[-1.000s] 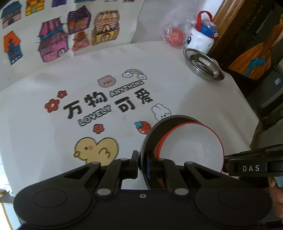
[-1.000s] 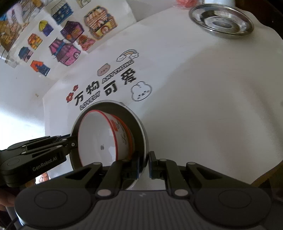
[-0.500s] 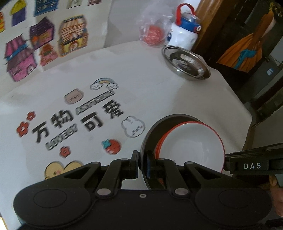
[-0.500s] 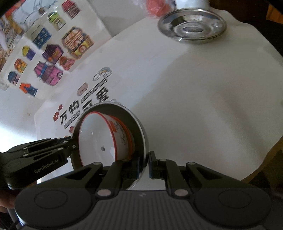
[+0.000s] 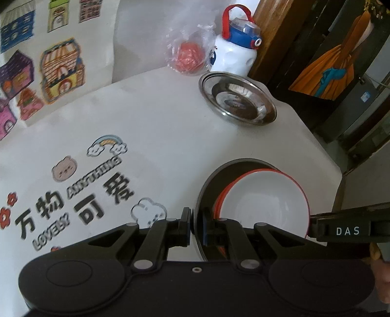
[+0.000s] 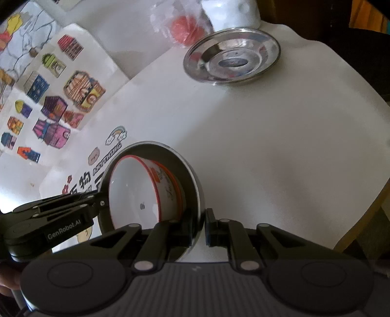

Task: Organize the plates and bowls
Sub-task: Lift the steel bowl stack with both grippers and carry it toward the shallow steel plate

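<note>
White table (image 5: pixel 170 117), steel plate (image 5: pixel 237 100), bagged red item (image 5: pixel 189 57), bottle (image 5: pixel 235 54)

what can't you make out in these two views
- Lower edge of the steel plate, both views: behind the gripper bodies.
- Script on the white bowl, right wrist view: too small and curved.
- Item in the plastic bag, left wrist view: blurred by the film.
- Water bottle, right wrist view: top cut off.
</note>
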`<state>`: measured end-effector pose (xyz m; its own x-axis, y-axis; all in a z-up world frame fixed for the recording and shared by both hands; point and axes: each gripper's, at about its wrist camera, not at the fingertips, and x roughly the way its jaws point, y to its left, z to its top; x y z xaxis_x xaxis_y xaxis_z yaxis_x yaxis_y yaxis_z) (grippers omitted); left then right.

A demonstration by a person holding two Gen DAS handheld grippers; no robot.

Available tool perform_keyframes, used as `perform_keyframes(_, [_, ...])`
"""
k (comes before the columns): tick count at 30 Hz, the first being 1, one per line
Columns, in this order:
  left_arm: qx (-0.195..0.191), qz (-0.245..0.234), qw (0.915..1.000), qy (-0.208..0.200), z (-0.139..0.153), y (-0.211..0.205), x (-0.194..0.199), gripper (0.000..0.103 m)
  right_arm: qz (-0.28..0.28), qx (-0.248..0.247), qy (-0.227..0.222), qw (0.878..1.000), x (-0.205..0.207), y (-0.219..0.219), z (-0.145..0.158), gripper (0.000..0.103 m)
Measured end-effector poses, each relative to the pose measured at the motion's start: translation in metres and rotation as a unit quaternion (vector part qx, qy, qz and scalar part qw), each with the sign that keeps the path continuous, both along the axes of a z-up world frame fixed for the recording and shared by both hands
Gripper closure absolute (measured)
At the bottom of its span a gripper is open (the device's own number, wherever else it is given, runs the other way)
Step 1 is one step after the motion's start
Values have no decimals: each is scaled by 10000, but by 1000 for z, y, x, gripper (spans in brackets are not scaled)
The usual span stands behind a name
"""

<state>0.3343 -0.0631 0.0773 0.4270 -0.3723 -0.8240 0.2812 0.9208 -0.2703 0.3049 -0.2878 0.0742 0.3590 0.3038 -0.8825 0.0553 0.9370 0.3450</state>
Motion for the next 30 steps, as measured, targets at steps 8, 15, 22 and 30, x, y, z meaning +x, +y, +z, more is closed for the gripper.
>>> perform_keyframes(8, [28,-95,9999,-87,0,-25,26,95,-152,12,-74,9999,20,-24,0,92])
perform_keyframes(15, [69,-190,9997,-167,-1,-46,43,95,-317,41,-117,9994,35,-41,-1,92])
perform_keyframes(22, [20,-200,9997,-167,-5,-58,58,95,-424,6,-137,9990,49,-55,-4,92])
perform_keyframes(30, [18,-231,9993,-288,-1,-69,75,94,-516,-18,-232,9984,63,-65,1,91])
